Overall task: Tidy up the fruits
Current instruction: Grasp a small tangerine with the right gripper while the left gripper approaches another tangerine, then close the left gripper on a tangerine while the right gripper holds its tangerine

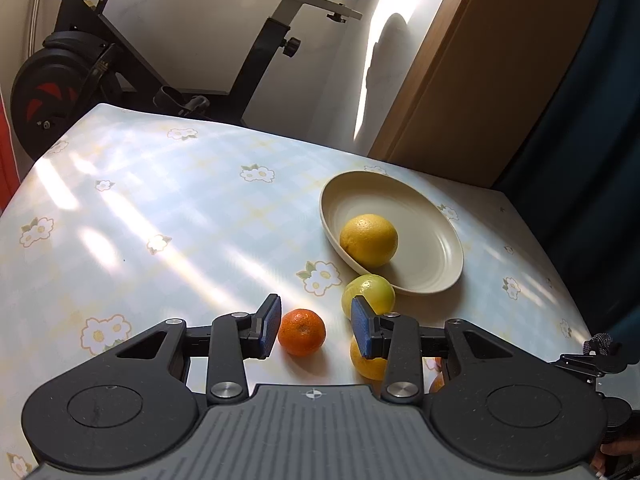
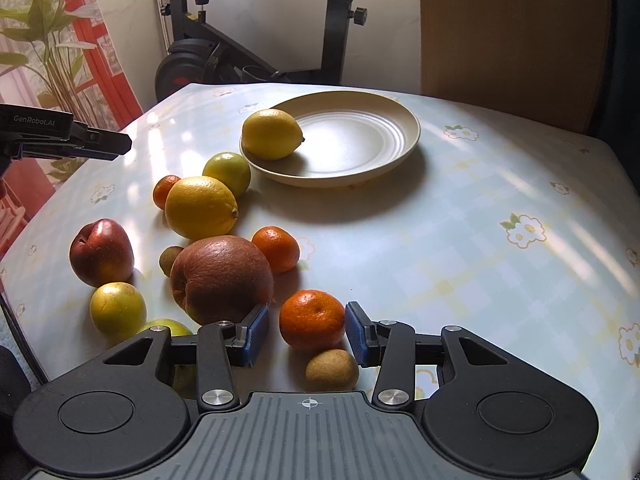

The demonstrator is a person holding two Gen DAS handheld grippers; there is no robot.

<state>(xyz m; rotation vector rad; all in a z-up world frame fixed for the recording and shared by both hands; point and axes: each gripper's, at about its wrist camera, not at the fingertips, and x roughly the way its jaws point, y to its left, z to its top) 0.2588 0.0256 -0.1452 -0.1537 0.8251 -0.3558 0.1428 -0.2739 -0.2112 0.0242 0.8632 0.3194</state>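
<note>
A cream plate (image 1: pixel 432 264) (image 2: pixel 384 128) holds one yellow lemon (image 1: pixel 369 240) (image 2: pixel 271 133). My left gripper (image 1: pixel 316 326) is open around a small mandarin (image 1: pixel 301 332) on the table, its pads apart from it. A green citrus (image 1: pixel 370 290) and a yellow lemon (image 1: pixel 366 362) lie behind its right finger. My right gripper (image 2: pixel 306 330) is open with a mandarin (image 2: pixel 312 319) between its pads, not touching. Several more fruits lie on the left of the right wrist view: a large brown orange (image 2: pixel 222 278), a lemon (image 2: pixel 200 208), a red apple (image 2: pixel 102 252).
A small brown fruit (image 2: pixel 332 369) lies under my right gripper. The floral tablecloth (image 1: pixel 160 216) covers the table. An exercise bike (image 1: pixel 100 60) stands behind the far edge and a wooden panel (image 2: pixel 512 32) at the back right. My left gripper shows at the left (image 2: pixel 64 136).
</note>
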